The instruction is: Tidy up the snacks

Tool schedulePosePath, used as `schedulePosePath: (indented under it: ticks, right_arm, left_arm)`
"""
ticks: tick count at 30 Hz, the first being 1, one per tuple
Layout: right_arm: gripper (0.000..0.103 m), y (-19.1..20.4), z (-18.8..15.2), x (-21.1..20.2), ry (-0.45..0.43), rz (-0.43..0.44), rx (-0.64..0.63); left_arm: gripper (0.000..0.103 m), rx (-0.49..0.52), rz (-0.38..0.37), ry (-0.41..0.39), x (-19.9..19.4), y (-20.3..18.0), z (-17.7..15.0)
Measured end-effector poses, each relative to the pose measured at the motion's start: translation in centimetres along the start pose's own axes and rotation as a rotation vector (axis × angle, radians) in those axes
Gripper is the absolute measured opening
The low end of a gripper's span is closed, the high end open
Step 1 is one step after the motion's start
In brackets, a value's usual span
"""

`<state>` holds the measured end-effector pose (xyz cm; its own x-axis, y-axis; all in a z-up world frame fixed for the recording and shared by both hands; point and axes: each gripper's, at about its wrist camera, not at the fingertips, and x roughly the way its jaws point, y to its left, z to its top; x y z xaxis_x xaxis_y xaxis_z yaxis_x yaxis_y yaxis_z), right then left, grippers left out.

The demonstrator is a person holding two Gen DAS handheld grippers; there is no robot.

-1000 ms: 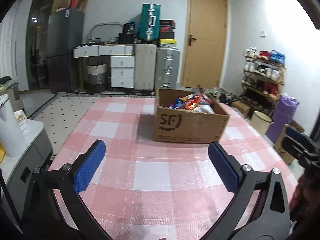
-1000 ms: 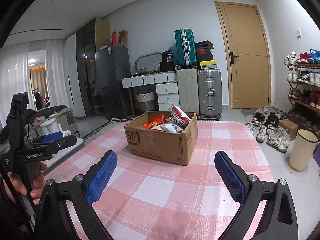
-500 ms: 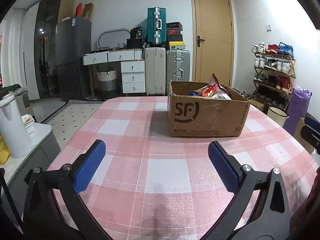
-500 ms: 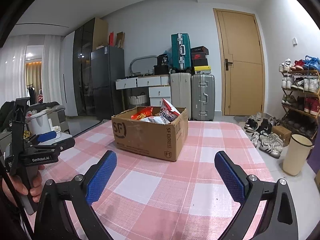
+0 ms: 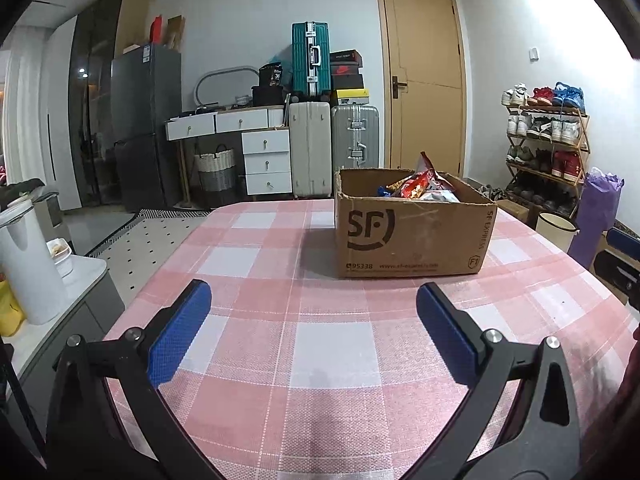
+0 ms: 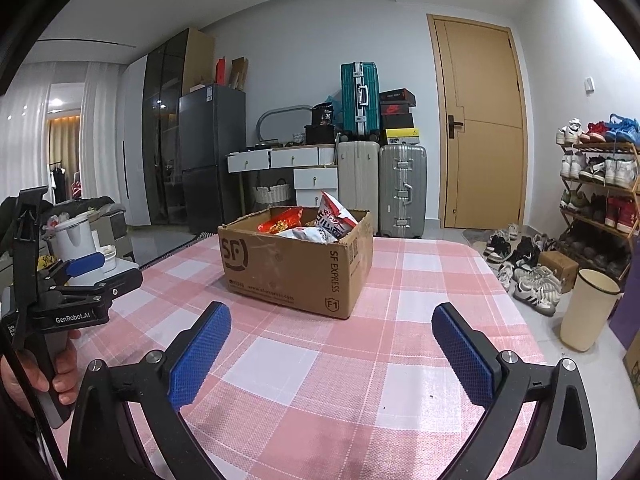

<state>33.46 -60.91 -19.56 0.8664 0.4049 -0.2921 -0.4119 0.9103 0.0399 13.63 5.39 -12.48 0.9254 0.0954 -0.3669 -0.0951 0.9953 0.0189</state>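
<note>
A brown SF cardboard box [image 5: 412, 236] stands on the pink checked table [image 5: 320, 344], also in the right wrist view [image 6: 296, 268]. Several snack bags [image 5: 420, 186] stick out of its open top; a red bag [image 6: 280, 225] and a white-and-red bag [image 6: 334, 220] show in the right wrist view. My left gripper [image 5: 314, 336] is open and empty, low over the table in front of the box. My right gripper [image 6: 330, 354] is open and empty, in front of the box's right corner. The left gripper also shows at the left of the right wrist view [image 6: 76, 280].
A white kettle [image 5: 26, 264] stands on a side cabinet left of the table. Suitcases [image 5: 332, 144], a white drawer desk [image 5: 248, 140] and a door [image 5: 424, 92] are behind. A shoe rack [image 5: 548, 148] and a cream bin [image 6: 588, 308] stand at the right.
Both grippers have dropped lower and level with the table, so the box top now shows edge-on. Both stay open and empty.
</note>
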Motion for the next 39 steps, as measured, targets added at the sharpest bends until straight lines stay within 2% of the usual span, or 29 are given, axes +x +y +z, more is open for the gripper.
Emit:
schedulePosePath:
  ticks: [7,12,39]
  right_arm:
    - [0.102,0.2,-0.1,0.1,-0.003,0.000,-0.014]
    - [0.102,0.1,-0.1,0.3,0.001,-0.005,-0.006]
    - [0.102,0.0,-0.2,0.4,0.003,-0.006,-0.005]
  left_arm:
    - [0.102,-0.002,0.002,-0.009,0.0,-0.1,0.0]
    - [0.102,-0.005,0.000,0.025,0.9,-0.1,0.0]
    - [0.102,-0.004,-0.002,-0.020,0.0,0.0,-0.4]
